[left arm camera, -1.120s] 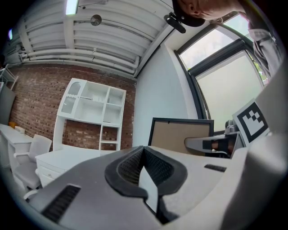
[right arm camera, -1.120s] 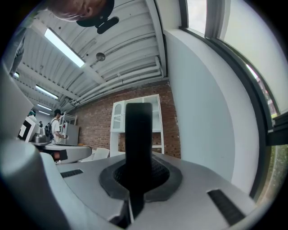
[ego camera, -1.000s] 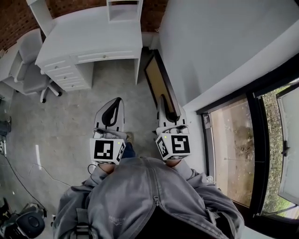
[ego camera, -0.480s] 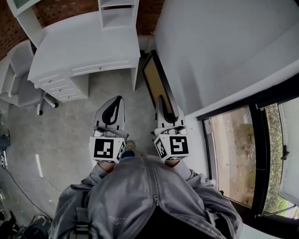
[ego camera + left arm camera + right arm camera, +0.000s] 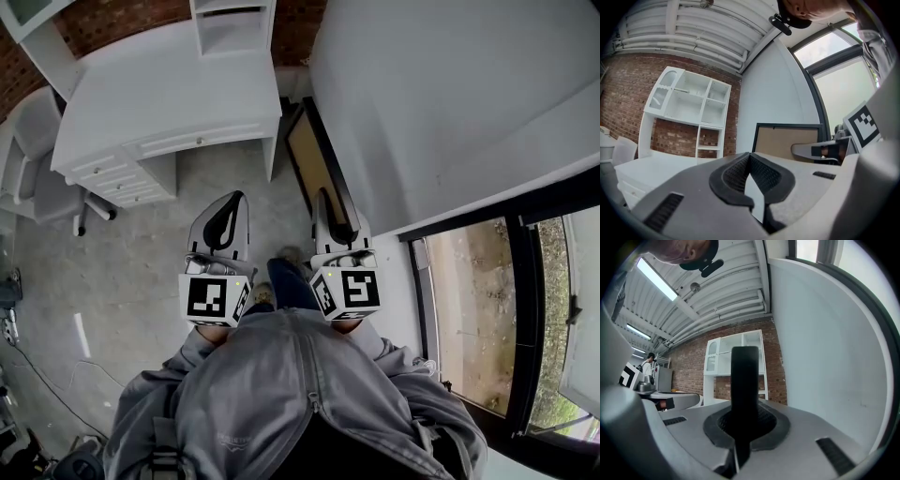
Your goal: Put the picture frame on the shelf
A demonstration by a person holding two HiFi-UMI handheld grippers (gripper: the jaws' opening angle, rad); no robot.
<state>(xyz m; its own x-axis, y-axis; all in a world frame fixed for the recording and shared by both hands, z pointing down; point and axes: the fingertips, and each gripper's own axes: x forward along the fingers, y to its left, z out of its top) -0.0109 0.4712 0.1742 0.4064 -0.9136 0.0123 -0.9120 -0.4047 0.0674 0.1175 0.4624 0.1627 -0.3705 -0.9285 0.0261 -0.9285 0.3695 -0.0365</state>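
Observation:
The picture frame (image 5: 314,161), black-rimmed with a tan back, stands on edge close along the white wall. My right gripper (image 5: 329,212) is shut on its near end; in the right gripper view the frame (image 5: 744,380) shows edge-on as a dark bar between the pads of this gripper (image 5: 743,414). My left gripper (image 5: 229,204) is shut and holds nothing; its jaws (image 5: 751,158) meet. From the left gripper view the frame (image 5: 786,139) and the right gripper (image 5: 820,150) show at the right. The white shelf unit (image 5: 234,23) stands on the desk ahead, also visible as the shelf unit (image 5: 689,104) (image 5: 736,357).
A white desk (image 5: 169,94) with drawers lies ahead on the left, with a grey office chair (image 5: 37,159) beside it. A white wall (image 5: 450,94) runs along the right, and a dark-framed window (image 5: 469,309) lies behind it. A brick wall backs the desk. Cables lie on the floor at the left.
Both grippers and the frame have moved forward toward the desk, which now fills more of the view's top. A foot now shows between the grippers.

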